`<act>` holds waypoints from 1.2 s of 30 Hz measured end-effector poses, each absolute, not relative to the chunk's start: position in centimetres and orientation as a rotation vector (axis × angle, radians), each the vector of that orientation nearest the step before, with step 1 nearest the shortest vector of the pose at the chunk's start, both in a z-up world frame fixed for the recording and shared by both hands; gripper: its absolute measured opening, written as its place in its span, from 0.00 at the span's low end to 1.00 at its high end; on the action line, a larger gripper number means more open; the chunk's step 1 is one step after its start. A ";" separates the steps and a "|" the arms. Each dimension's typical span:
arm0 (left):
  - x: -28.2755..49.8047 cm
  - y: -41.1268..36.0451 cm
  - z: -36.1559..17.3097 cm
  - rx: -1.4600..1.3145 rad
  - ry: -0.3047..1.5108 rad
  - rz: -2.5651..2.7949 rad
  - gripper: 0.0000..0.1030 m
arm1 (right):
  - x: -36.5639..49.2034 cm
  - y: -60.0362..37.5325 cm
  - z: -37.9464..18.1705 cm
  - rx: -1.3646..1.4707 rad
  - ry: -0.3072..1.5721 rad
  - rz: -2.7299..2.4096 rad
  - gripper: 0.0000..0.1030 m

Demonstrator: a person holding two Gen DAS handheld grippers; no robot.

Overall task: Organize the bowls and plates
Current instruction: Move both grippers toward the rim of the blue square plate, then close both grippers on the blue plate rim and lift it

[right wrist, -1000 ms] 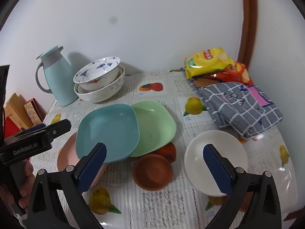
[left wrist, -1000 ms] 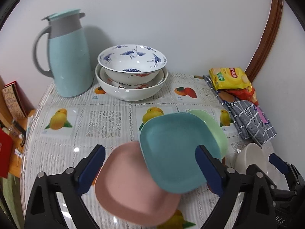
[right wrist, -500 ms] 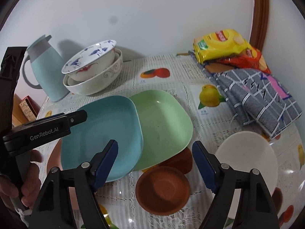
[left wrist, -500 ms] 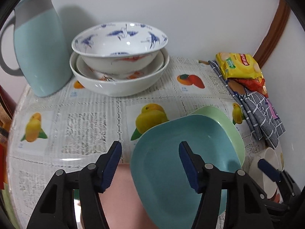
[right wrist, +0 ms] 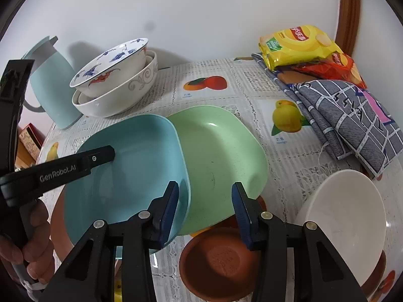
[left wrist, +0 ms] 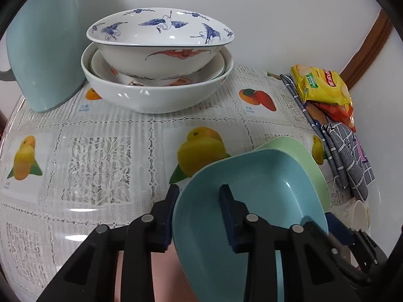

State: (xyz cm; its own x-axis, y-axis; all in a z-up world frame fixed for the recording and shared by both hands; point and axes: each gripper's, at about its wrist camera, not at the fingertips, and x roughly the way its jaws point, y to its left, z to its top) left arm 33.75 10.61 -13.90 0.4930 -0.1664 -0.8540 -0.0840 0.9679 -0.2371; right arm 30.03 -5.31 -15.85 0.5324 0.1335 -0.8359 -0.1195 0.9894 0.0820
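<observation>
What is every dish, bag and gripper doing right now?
Left hand-held gripper: pads straddle the blue plate's rim.
Right hand-held gripper: open above the green plate.
Blue plate: overlaps the green plate's edge.
Green plate: lying flat.
Crane bowl: nested, tilted.
White bowl: empty.
Chip bag: sealed.

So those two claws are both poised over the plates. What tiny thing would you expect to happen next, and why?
Probably the left gripper pinches shut on the blue plate. Its fingers straddle that plate's near rim, one outside and one inside, with a gap left. The right gripper sits likewise around the green plate, jaws apart, so it may close too.
</observation>
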 end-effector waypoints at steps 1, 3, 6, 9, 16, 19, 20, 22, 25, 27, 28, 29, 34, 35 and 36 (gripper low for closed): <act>33.9 10.5 -13.7 -0.247 1.054 -0.050 0.26 | 30.1 -5.2 -15.9 0.008 0.999 0.153 0.43; 34.1 10.3 -13.4 -0.223 1.053 -0.045 0.21 | 30.2 -5.0 -16.2 0.000 1.006 0.157 0.43; 34.6 10.2 -13.1 -0.190 1.087 -0.034 0.20 | 30.4 -5.0 -16.6 0.013 1.030 0.171 0.43; 34.8 10.1 -13.0 -0.181 1.083 -0.049 0.16 | 30.5 -5.0 -16.7 0.022 1.014 0.167 0.40; 34.7 10.4 -13.0 -0.200 1.081 -0.089 0.13 | 30.6 -4.7 -16.6 0.017 0.986 0.161 0.16; 34.6 11.0 -12.4 -0.222 1.076 -0.101 0.12 | 30.4 -4.8 -16.1 0.024 0.969 0.164 0.15; 34.5 11.1 -12.3 -0.221 1.076 -0.098 0.11 | 30.3 -4.8 -15.9 0.031 0.963 0.163 0.14; 34.3 11.4 -11.9 -0.220 1.072 -0.092 0.11 | 30.0 -4.6 -15.5 0.035 0.953 0.167 0.12; 33.8 11.7 -11.4 -0.223 1.059 -0.087 0.11 | 29.5 -4.3 -15.0 0.041 0.942 0.166 0.12; 33.4 11.7 -11.2 -0.224 1.057 -0.085 0.11 | 29.1 -4.2 -14.6 0.041 0.934 0.165 0.12; 33.1 11.7 -11.0 -0.223 1.053 -0.084 0.11 | 29.0 -4.2 -14.5 0.045 0.933 0.165 0.12; 32.9 11.7 -10.9 -0.219 1.049 -0.082 0.11 | 28.8 -4.2 -14.3 0.049 0.933 0.165 0.12; 30.6 12.3 -10.4 -0.232 1.033 -0.077 0.11 | 27.5 -3.9 -13.2 0.048 0.917 0.177 0.12; 30.2 12.4 -10.3 -0.237 1.031 -0.075 0.11 | 27.2 -3.8 -12.9 0.045 0.914 0.181 0.12; 29.6 12.7 -10.3 -0.245 1.032 -0.073 0.11 | 27.0 -3.6 -12.7 0.042 0.912 0.185 0.12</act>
State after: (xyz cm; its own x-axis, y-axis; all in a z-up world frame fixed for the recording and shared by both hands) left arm 29.61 12.73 -10.27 0.5137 -0.1750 -0.8399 -0.0548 0.9703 -0.2357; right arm 26.95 -3.59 -12.72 0.5975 0.1771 -0.7820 -0.1414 0.9833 0.1146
